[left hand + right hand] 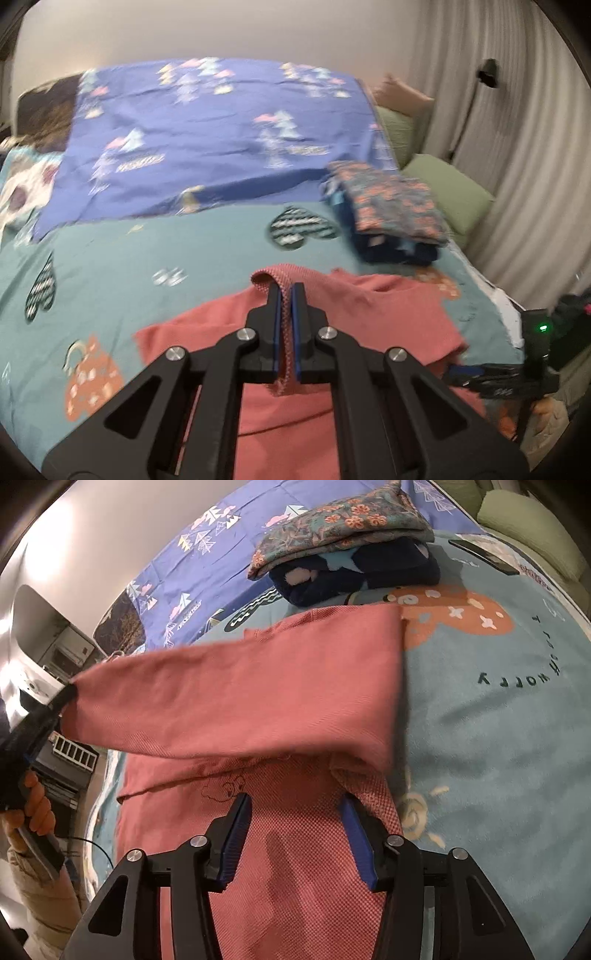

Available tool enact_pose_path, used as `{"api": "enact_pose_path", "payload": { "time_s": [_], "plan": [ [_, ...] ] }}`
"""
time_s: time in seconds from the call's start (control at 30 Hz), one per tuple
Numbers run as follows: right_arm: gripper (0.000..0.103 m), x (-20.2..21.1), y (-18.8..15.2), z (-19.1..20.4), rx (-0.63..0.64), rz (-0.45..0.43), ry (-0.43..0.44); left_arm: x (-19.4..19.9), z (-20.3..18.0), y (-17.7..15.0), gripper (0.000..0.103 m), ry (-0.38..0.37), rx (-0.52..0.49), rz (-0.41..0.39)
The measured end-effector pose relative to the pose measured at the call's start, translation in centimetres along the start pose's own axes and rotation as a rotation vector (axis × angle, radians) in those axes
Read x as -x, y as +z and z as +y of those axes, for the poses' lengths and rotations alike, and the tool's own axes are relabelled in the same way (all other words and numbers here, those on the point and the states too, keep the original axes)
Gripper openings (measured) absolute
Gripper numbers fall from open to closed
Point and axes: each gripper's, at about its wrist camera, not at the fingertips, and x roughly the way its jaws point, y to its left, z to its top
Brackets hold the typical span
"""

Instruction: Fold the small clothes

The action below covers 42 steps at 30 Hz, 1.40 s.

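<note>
Pink garment half lifted on the bed

The left claw (287, 291) is clamped on the pink garment's (236, 701) edge; the right claw (295, 808) hangs apart above it, near the folded pile (343, 546) on the bed (498, 720).

A phone (484, 555) lies on the teal bedspread (498, 720) near green pillows (448, 192).

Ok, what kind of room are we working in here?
Most likely a bedroom. The pink garment is spread on a bed with a teal printed bedspread, green pillows sit by a curtain, and folded clothes are stacked nearby.
</note>
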Motion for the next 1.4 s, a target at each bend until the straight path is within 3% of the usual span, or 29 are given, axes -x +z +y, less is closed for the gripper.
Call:
{"api": "enact_pose_path", "payload": {
  "time_s": [0.23, 0.53, 0.57, 0.6, 0.7, 0.83, 0.9, 0.97, 1.03, 1.13, 1.33, 1.4],
  "plan": [
    [0.052, 0.0, 0.1, 0.5, 0.014, -0.007, -0.043, -0.1, 5.1, -2.5, 0.006, 0.056, 0.104, 0.037],
    [0.052, 0.3, 0.0, 0.7, 0.037, -0.002, -0.082, 0.0, 7.6, -4.7, 0.007, 0.093, 0.131, 0.078],
    [0.052, 0.3, 0.0, 0.8, 0.042, -0.001, -0.086, -0.2, 7.8, -5.0, 0.009, 0.115, 0.129, 0.087],
    [0.052, 0.3, -0.1, 0.8, 0.050, 0.001, -0.091, -0.8, 8.3, -5.6, 0.019, 0.139, 0.129, 0.109],
    [0.052, 0.9, -0.4, 1.0, 0.075, 0.009, -0.099, -1.4, 9.9, -6.7, 0.036, 0.163, 0.183, 0.147],
    [0.052, 2.7, -0.3, 1.4, 0.128, -0.003, -0.074, -1.7, 11.5, -7.7, 0.038, 0.154, 0.226, 0.168],
    [0.058, 3.7, 0.5, 1.3, 0.135, -0.024, -0.050, -2.0, 11.6, -7.5, 0.041, 0.131, 0.235, 0.171],
    [0.064, 4.3, 2.0, 1.1, 0.123, -0.060, -0.058, -2.6, 11.4, -7.3, 0.053, 0.104, 0.235, 0.179],
    [0.068, 3.9, 3.8, 0.9, 0.122, -0.075, -0.074, -4.1, 11.1, -7.0, 0.058, 0.100, 0.212, 0.199],
    [0.068, 1.2, 7.3, 0.0, 0.108, -0.050, -0.107, -6.9, 11.6, -6.9, 0.058, 0.175, 0.203, 0.250],
    [0.068, -5.1, 11.8, -2.6, 0.045, 0.034, -0.055, -9.1, 13.5, -6.3, 0.058, 0.153, 0.298, 0.237],
    [0.068, -6.0, 12.6, -3.2, 0.023, 0.014, -0.024, -9.6, 13.6, -5.9, 0.058, 0.155, 0.300, 0.225]
  ]
}}
